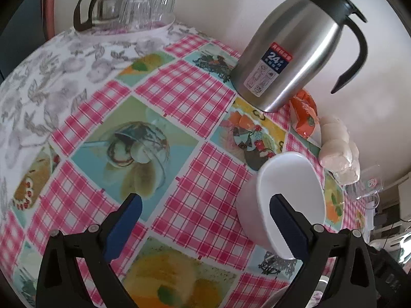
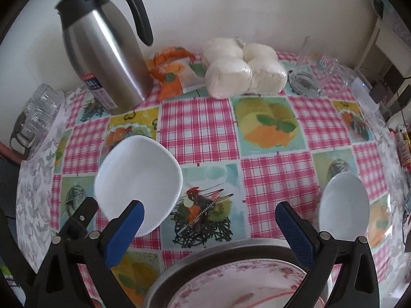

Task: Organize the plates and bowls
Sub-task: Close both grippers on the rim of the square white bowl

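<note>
Left wrist view is showing the left gripper (image 1: 205, 225) hanging over the desk (image 1: 179, 97) with its jaws standing wide apart and clamping nothing. Its right blue pad is sitting in front of a white bowl (image 1: 287, 187), which is resting just beside that jaw toward the desk's right edge; whether the pad is touching the bowl cannot be told. A steel jug (image 1: 290, 56) is standing at the far edge against the wall, with an orange packet (image 1: 305, 118) and a bag of white buns (image 1: 339, 148) near it. A glass pot (image 1: 100, 7) and upturned glasses (image 1: 146, 7) are grouped at the far left corner.

Right wrist view is showing the right gripper (image 2: 209, 228) with its jaws also wide apart and empty. A white square dish (image 2: 138, 179) is lying on the desk at the left, partly behind the left jaw, and the tip of the other gripper is showing beside it. A small white oval dish (image 2: 344, 202) is lying near the right edge, well apart from the square one. At the near edge, a flowered plate (image 2: 231, 282) is sitting inside a grey metal pan (image 2: 179, 269), between the 2 jaws. A clear glass (image 2: 305, 77) is standing at the far edge.
</note>
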{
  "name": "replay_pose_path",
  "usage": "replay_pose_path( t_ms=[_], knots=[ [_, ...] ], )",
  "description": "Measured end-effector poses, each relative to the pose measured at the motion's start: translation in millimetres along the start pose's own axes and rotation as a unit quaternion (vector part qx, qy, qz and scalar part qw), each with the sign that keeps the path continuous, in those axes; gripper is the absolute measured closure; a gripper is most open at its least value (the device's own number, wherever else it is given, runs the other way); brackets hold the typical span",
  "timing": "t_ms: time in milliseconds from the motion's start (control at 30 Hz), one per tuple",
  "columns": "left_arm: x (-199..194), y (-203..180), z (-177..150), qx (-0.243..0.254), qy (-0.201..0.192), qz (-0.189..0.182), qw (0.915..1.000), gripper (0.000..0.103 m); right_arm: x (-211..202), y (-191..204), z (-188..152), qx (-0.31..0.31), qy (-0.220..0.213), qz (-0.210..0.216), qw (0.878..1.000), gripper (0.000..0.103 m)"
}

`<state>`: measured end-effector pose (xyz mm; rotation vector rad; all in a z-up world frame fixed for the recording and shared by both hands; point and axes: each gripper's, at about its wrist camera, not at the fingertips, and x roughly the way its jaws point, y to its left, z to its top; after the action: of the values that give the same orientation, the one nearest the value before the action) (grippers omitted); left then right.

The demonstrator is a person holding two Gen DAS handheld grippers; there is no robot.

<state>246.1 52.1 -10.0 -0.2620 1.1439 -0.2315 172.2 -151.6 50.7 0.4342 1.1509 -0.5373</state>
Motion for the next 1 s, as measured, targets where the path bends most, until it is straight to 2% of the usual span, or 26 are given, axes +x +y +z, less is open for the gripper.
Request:
replay_pose_path(
  t_ms=[67, 133, 167, 233, 267, 333, 533, 633, 800, 1000],
  knots=[
    [5.0, -0.5, 1.1, 0.002, 0.004, -0.004, 1.0, 0.004, 6.9, 4.8, 1.8, -0.007, -0.002, -0.015, 1.0, 0.004],
    [8.3, -0.9, 1.6, 0.003, 0.008, -0.009, 0.9999, 0.007, 11.4, 8.8, 4.1, -0.011, -0.005, -0.022, 1.0, 0.017],
    [10.1, -1.6, 1.8, 0.003, 0.01, -0.012, 0.9999, 0.009, 14.3, 11.5, 6.0, -0.013, -0.005, -0.018, 1.0, 0.02],
    [14.3, -4.0, 2.2, 0.005, 0.015, -0.02, 0.9997, 0.02, 19.9, 17.1, 8.4, -0.02, -0.005, -0.019, 1.0, 0.029],
    [16.9, -5.3, 1.9, 0.007, 0.019, -0.025, 0.9995, 0.022, 21.4, 19.4, 8.9, -0.023, -0.006, -0.02, 1.0, 0.032],
    [22.2, -8.0, 0.5, 0.011, 0.024, -0.033, 0.9991, 0.028, 25.2, 25.0, 9.9, -0.033, -0.006, -0.02, 0.999, 0.046],
    [30.8, -10.6, -3.0, 0.012, 0.037, -0.061, 0.9974, 0.044, 33.7, 37.5, 10.9, -0.06, -0.012, -0.032, 0.998, 0.071],
    [30.5, -13.5, -2.2, 0.017, 0.035, -0.064, 0.9972, 0.05, 37.1, 40.8, 10.8, -0.069, -0.012, -0.034, 0.997, 0.078],
    [33.9, -15.4, -1.9, 0.015, 0.04, -0.075, 0.9963, 0.057, 45.0, 43.6, 9.8, -0.073, -0.006, -0.034, 0.997, 0.084],
    [38.2, -16.0, -0.9, 0.009, 0.042, -0.084, 0.9955, 0.061, 50.1, 42.0, 11.9, -0.072, 0.001, -0.027, 0.997, 0.085]
  ],
)
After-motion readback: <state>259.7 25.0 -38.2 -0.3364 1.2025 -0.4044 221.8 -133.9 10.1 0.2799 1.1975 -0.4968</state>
